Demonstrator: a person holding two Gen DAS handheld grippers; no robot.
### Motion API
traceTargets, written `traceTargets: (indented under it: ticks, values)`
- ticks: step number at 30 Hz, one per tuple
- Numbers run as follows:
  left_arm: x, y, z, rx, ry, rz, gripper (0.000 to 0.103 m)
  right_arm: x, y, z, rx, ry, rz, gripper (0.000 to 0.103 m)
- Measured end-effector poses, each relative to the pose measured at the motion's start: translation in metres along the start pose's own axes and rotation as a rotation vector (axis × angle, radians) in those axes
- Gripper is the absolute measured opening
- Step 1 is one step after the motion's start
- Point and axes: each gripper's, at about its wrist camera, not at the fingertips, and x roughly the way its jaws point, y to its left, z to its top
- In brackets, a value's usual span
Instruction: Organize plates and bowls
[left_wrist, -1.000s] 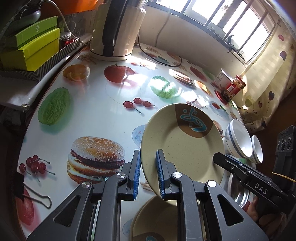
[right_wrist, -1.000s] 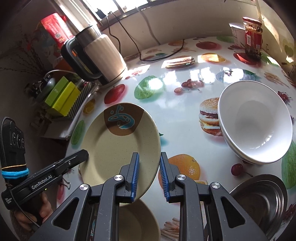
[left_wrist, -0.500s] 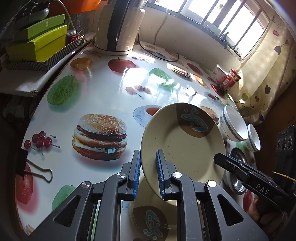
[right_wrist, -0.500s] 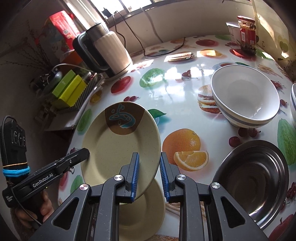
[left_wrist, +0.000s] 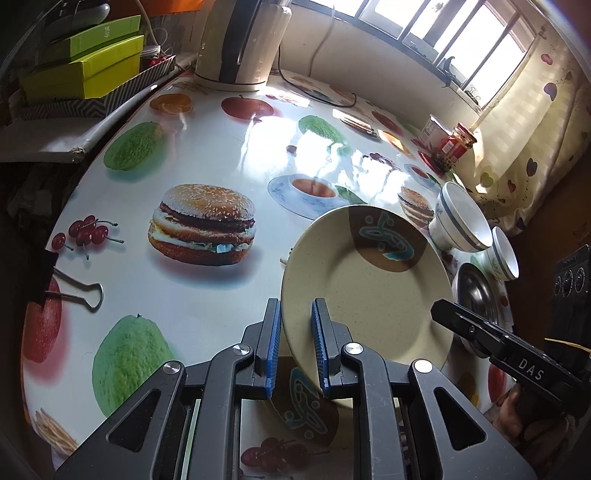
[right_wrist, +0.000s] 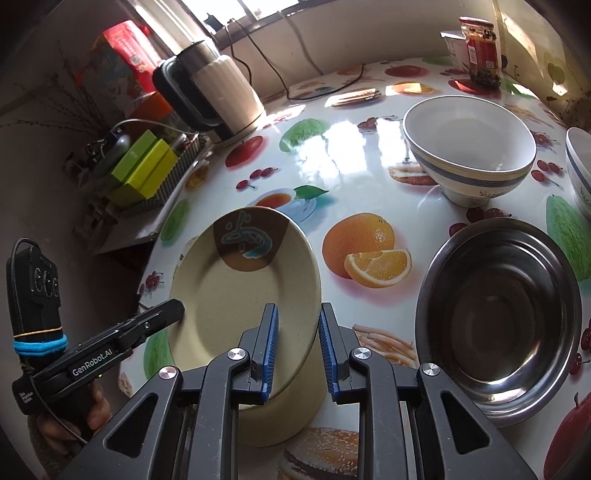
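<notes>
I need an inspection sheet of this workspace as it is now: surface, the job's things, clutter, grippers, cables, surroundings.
Surface: table, glossy food-print cover, sun glare toward the back.
Job's things: held plate, tilted, above the lower plate; white bowl, second white bowl and steel bowl, all upright and empty.
Clutter: kettle, jar, green boxes, binder clip.
Grippers: left gripper and right gripper, each shut on the held plate's rim, on opposite sides.
Cables: black cord on the table near the kettle.
Surroundings: window, curtain.
</notes>
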Motion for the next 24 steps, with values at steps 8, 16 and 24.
traceTargets:
  ticks: [8, 16, 24]
  values:
    - [0.000, -0.001, -0.013, 0.003, 0.010, -0.001, 0.018, -0.006, -0.001, -0.013, -0.005, -0.005, -0.001, 0.022]
    - [-0.005, 0.000, -0.023, 0.002, 0.008, 0.006, 0.018, -0.005, -0.002, -0.023, -0.004, 0.005, -0.001, 0.022]
    - [-0.005, 0.003, -0.030, -0.004, 0.022, 0.019, 0.018, 0.000, 0.002, -0.032, -0.019, 0.029, -0.008, 0.022]
